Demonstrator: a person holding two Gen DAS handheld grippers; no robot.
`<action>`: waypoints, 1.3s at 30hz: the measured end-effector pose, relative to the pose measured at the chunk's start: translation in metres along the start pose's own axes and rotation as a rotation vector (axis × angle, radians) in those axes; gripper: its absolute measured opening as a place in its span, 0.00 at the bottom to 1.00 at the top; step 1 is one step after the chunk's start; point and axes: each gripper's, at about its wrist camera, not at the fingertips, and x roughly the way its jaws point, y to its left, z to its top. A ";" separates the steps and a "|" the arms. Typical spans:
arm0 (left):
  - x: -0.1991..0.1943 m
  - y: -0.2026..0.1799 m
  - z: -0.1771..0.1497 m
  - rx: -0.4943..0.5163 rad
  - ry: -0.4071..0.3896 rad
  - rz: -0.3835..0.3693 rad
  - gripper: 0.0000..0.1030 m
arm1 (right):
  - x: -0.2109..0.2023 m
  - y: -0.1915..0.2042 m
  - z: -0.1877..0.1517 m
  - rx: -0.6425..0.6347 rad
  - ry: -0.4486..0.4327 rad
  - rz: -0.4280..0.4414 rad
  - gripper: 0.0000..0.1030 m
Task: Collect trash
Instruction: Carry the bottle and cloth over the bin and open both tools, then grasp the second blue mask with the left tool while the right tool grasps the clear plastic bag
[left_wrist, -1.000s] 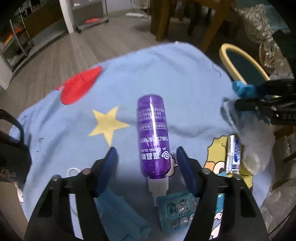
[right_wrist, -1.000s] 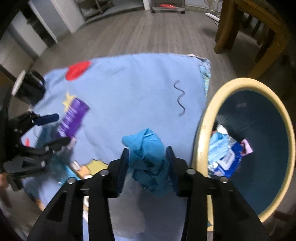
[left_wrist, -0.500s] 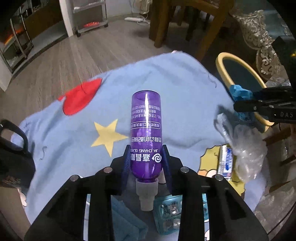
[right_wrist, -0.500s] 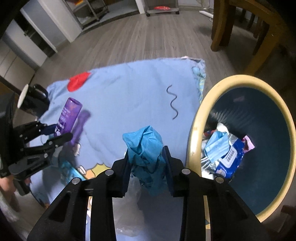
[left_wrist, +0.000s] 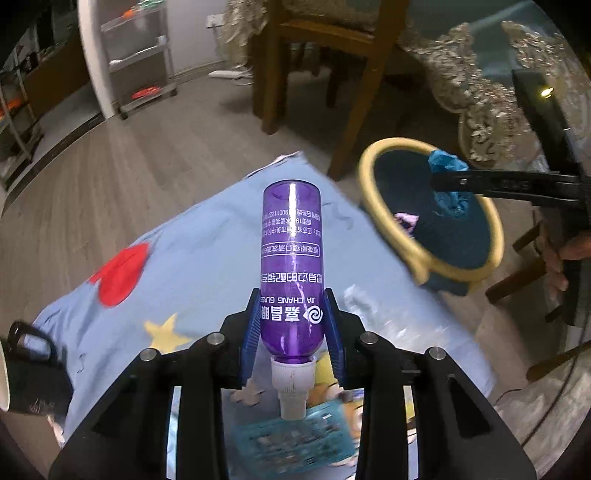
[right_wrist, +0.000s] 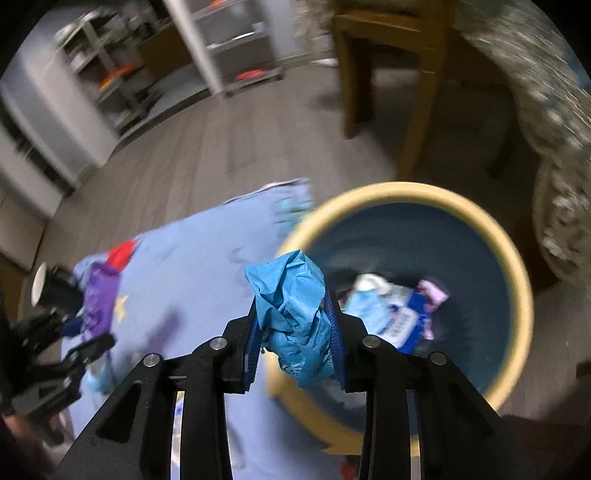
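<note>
My left gripper (left_wrist: 291, 339) is shut on a purple plastic bottle (left_wrist: 291, 258), white cap toward me, held above the light blue cloth (left_wrist: 192, 266). My right gripper (right_wrist: 295, 332) is shut on a crumpled blue wrapper (right_wrist: 291, 306), held over the near rim of the yellow-rimmed dark blue bin (right_wrist: 517, 280). In the left wrist view the bin (left_wrist: 373, 206) stands right of the cloth, with the right gripper and its wrapper (left_wrist: 448, 184) above it. The bin holds several pieces of trash (right_wrist: 391, 310).
A teal blister pack (left_wrist: 295, 439) lies on the cloth below the bottle. A clear plastic wrap (left_wrist: 373, 306) lies near the bin. A black mug (left_wrist: 26, 373) stands at the cloth's left edge. A wooden chair (left_wrist: 332, 55) and a lace-covered table (left_wrist: 498, 92) stand behind.
My left gripper closed on the purple bottle and lifted it off the cloth. My right gripper carried the blue wrapper to the right, over the bin's rim.
</note>
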 end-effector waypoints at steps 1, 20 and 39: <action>0.001 -0.009 0.004 0.015 -0.001 -0.009 0.30 | 0.000 -0.011 0.000 0.036 -0.003 -0.009 0.33; 0.007 -0.123 0.089 0.169 -0.147 -0.113 0.69 | -0.028 -0.116 -0.020 0.455 -0.151 -0.091 0.78; -0.109 -0.019 0.004 -0.020 -0.174 0.059 0.76 | -0.108 -0.017 0.001 0.223 -0.214 -0.013 0.91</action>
